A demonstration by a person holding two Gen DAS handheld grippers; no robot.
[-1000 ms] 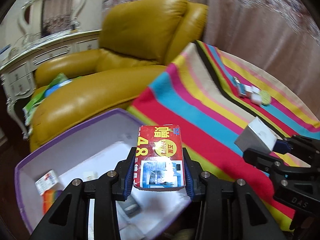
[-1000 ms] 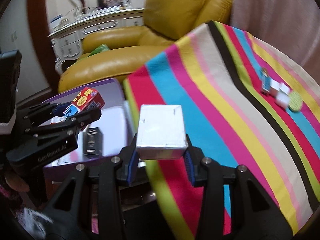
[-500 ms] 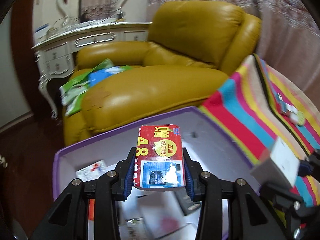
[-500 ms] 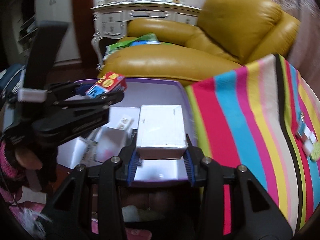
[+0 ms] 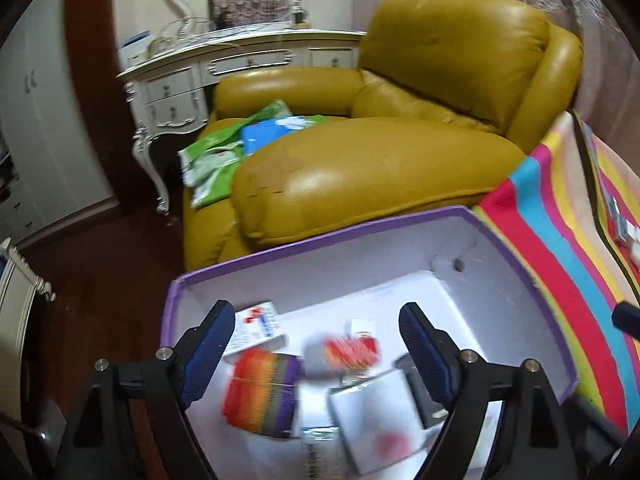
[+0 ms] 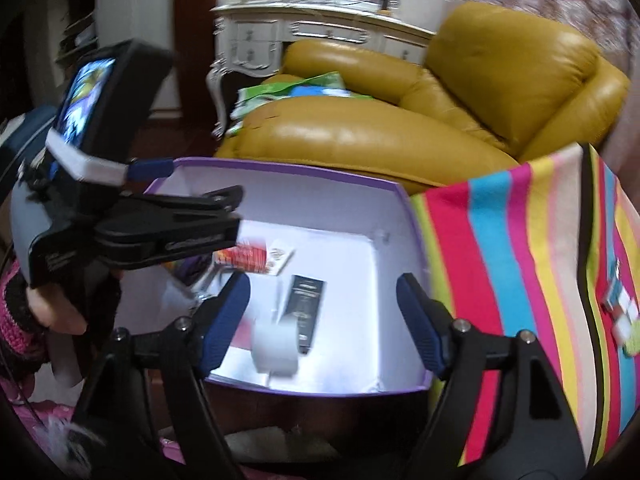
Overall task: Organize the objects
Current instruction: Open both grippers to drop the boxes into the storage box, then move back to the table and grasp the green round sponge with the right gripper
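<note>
A purple-rimmed white box point(image 5: 320, 236) point(image 6: 304, 170) stands beside the striped table. My left gripper point(image 5: 316, 340) is open above it; the red packet point(image 5: 352, 354) is blurred in the box below the open jaws, also seen in the right wrist view point(image 6: 244, 258). My right gripper point(image 6: 322, 316) is open over the box's near side; the white box-shaped item point(image 6: 276, 346) is blurred between its fingers, inside the box. The left gripper shows in the right wrist view point(image 6: 160, 224). A rainbow-striped item point(image 5: 262, 392) and a black packet point(image 6: 306, 304) lie in the box.
A yellow leather armchair point(image 5: 400, 140) point(image 6: 440, 112) stands behind the box, with green and blue bags point(image 5: 240, 144) on its seat. The striped tablecloth point(image 5: 560, 240) point(image 6: 520, 260) is on the right, with small items point(image 6: 620, 312) on it. A white ornate desk point(image 5: 224, 68) is at the back.
Both grippers moved left from over the striped table to above the box and opened. The red packet and the white box left the jaws and are dropping into the box.
</note>
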